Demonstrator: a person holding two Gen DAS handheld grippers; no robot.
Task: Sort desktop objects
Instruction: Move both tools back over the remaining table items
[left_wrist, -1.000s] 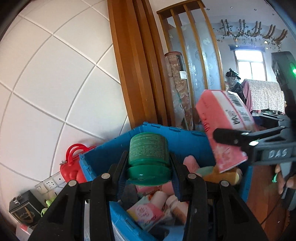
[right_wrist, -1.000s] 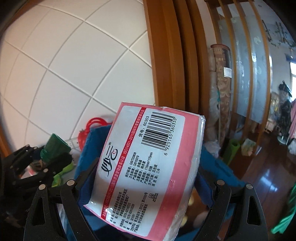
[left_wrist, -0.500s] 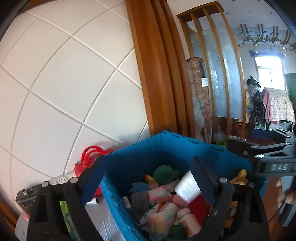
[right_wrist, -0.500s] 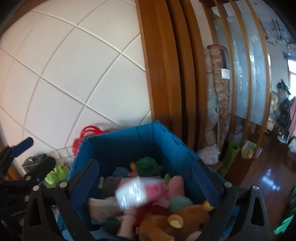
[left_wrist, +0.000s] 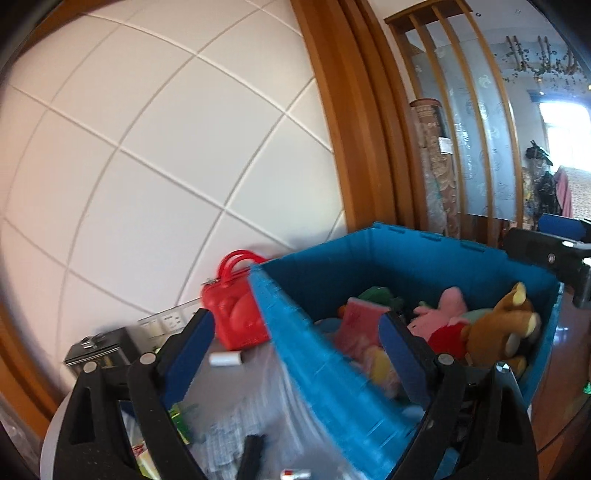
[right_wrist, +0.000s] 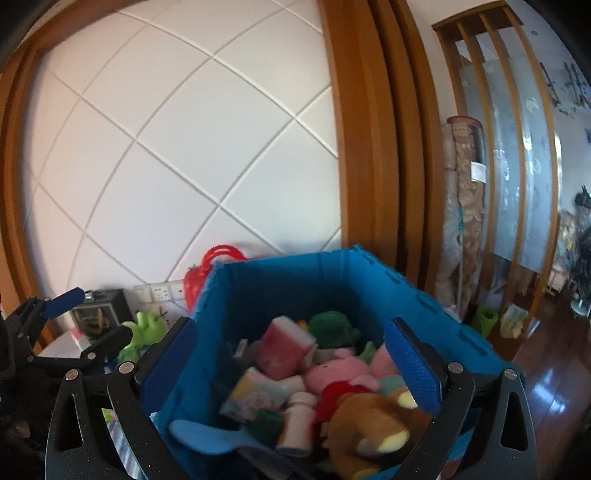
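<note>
Dropped since a second ago: green jar and pink tissue pack (right_wrist: 284, 345), now inside blue crate (right_wrist: 413, 295). Right gripper (right_wrist: 291, 363) directly over crate, spread wide, holding nothing. Left gripper (left_wrist: 295, 347) astride crate's left wall, equally wide and bare, nearer leftover desk clutter: red case (left_wrist: 236, 314), small white roll (left_wrist: 225, 359) lying sideways.

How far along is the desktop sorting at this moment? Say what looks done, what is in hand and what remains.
Done: the blue crate already holds the pink tissue pack, a brown teddy and a pink plush.
In hand: nothing; the left gripper and the right gripper are both open and empty.
Left: a red case, a green frog toy and a small white roll sit outside the crate.
</note>
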